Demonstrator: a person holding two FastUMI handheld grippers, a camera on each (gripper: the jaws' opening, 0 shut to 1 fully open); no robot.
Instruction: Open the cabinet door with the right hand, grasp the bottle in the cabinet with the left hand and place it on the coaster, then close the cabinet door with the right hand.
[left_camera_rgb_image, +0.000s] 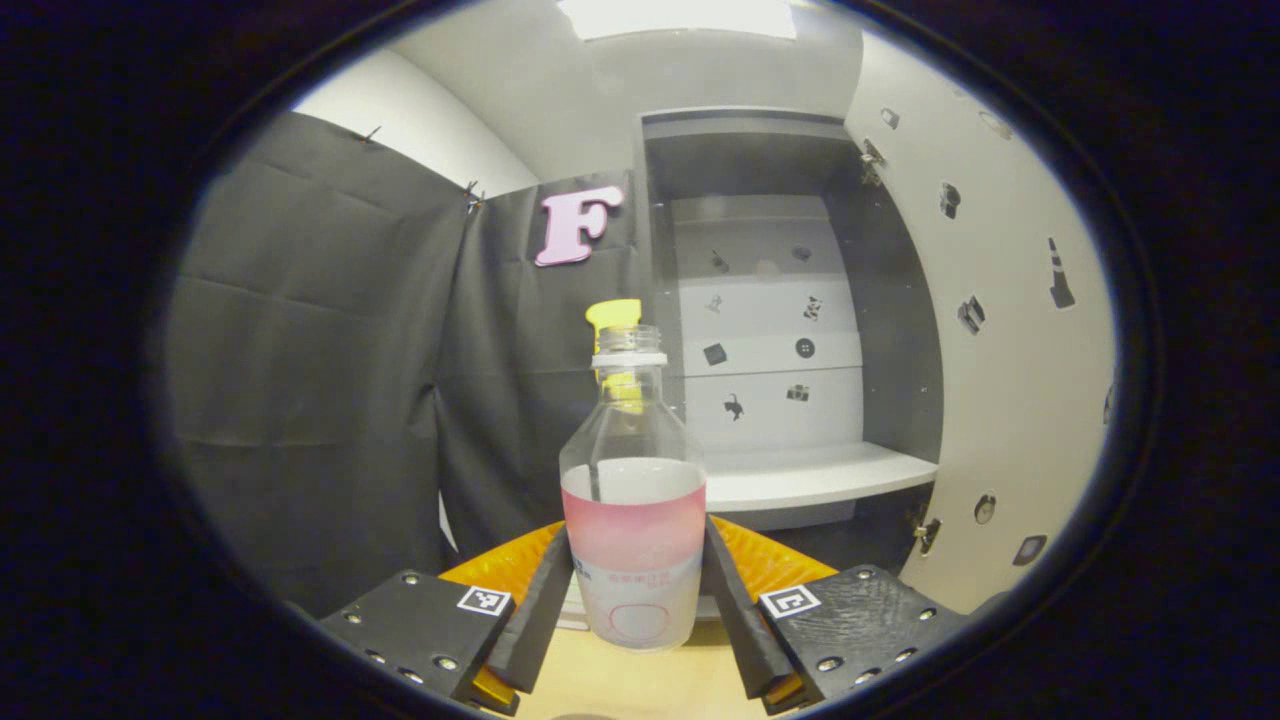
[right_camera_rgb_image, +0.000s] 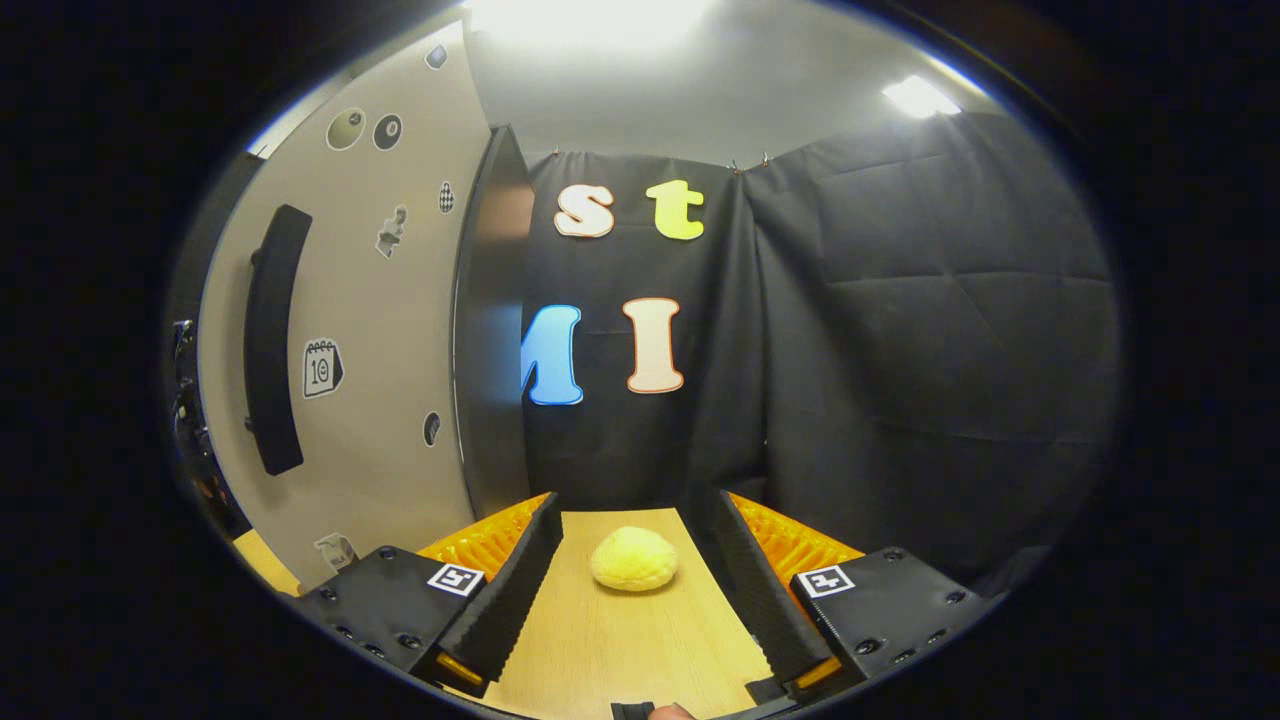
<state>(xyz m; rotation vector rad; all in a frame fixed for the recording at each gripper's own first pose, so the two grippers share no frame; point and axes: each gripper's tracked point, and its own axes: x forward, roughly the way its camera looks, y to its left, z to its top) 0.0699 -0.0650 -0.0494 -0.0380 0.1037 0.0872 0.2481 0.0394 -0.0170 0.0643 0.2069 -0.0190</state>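
The right gripper (right_camera_rgb_image: 637, 590) hangs over the pale wooden surface (right_camera_rgb_image: 620, 650), its fingers (right_camera_rgb_image: 515, 590) spread apart. A round yellow bun-like lump (right_camera_rgb_image: 633, 558) lies between them, untouched. The beige stickered cabinet door (right_camera_rgb_image: 385, 330) with its long black handle (right_camera_rgb_image: 272, 340) stands at left.

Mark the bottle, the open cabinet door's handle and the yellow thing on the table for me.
bottle (left_camera_rgb_image: 634, 545), left gripper view, on its pink label band.
handle (right_camera_rgb_image: 272, 340), right gripper view, middle of the dark bar.
yellow thing (right_camera_rgb_image: 633, 558), right gripper view, its rounded top.
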